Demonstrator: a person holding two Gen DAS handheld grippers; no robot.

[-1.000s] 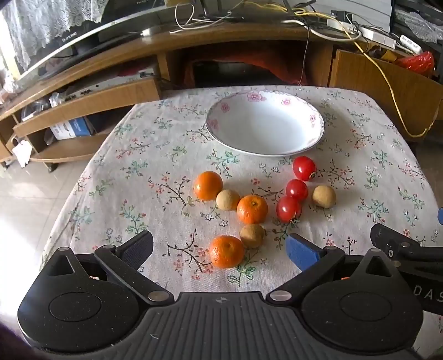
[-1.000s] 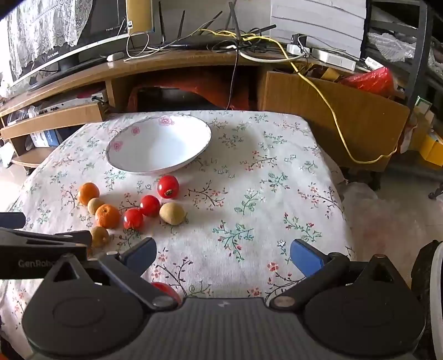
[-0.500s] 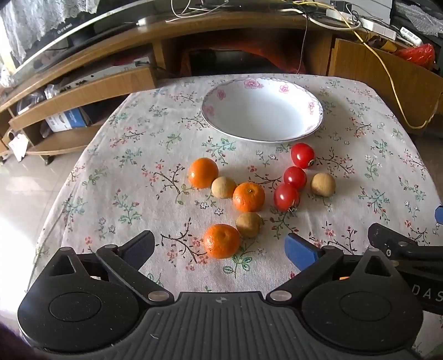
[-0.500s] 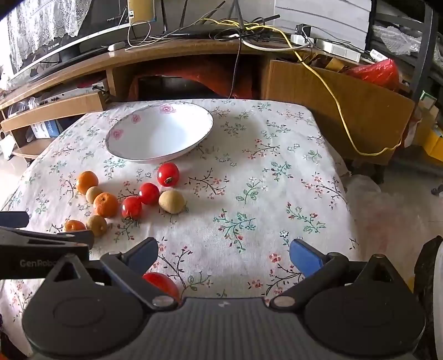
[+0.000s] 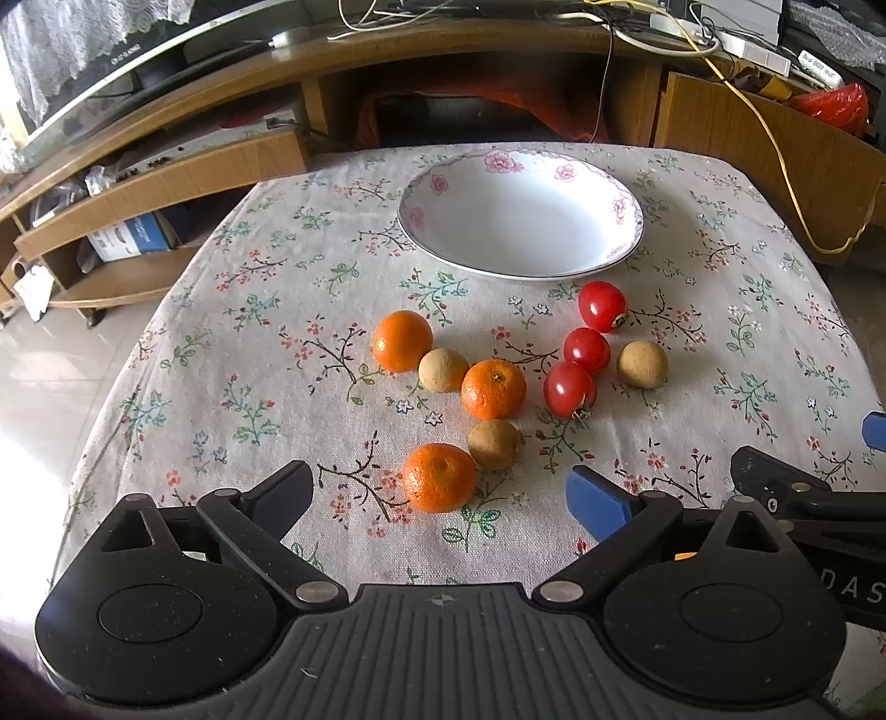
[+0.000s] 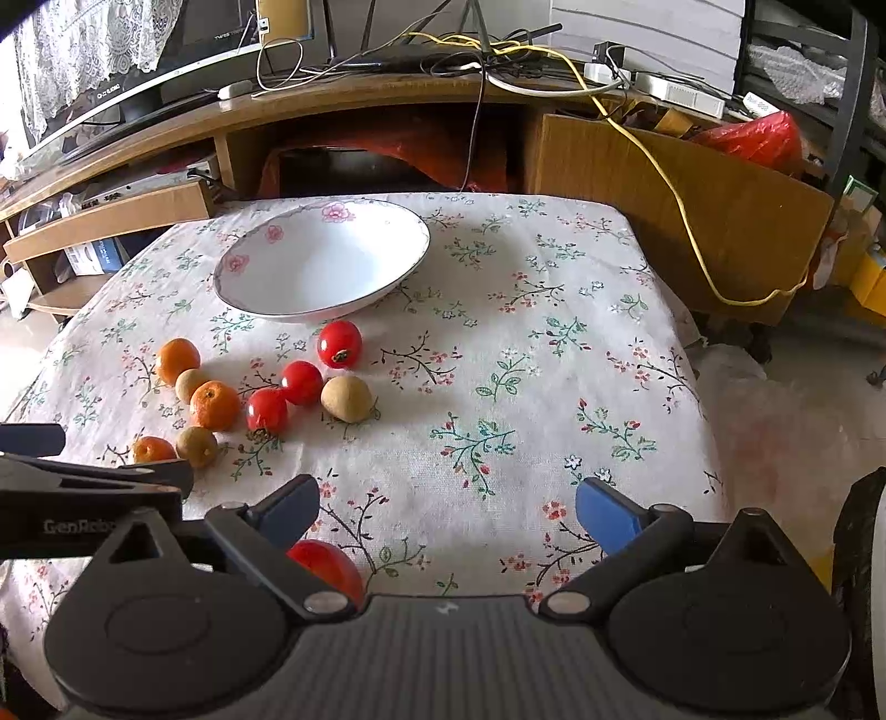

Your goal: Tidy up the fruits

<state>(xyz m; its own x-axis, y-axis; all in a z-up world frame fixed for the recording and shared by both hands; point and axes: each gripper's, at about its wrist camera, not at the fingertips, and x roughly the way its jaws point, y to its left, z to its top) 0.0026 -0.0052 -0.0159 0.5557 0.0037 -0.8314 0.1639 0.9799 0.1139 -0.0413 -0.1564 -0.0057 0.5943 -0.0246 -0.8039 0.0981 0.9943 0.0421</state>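
Note:
A white bowl [image 5: 520,221] with pink flowers on its rim stands empty at the back of the flowered tablecloth [image 5: 266,310]; the right wrist view has the bowl [image 6: 321,260] at left. In front of it lie three oranges [image 5: 440,477], three red tomatoes [image 5: 569,387] and three brown longans [image 5: 493,443]. My left gripper [image 5: 443,493] is open, its fingers on either side of the nearest orange, just short of it. My right gripper [image 6: 446,512] is open over bare cloth. A further tomato [image 6: 326,562] lies half hidden under its left finger.
A wooden TV stand [image 5: 387,50] with cables and a yellow cord [image 6: 681,210] runs behind the table. A red bag [image 6: 758,138] lies at the right. The table's right edge [image 6: 703,387] drops to the floor. The left gripper's body [image 6: 83,498] juts in at the left.
Both cameras have moved forward and down toward the table. The nearest orange now lies closer between the left fingers. No fruit has moved.

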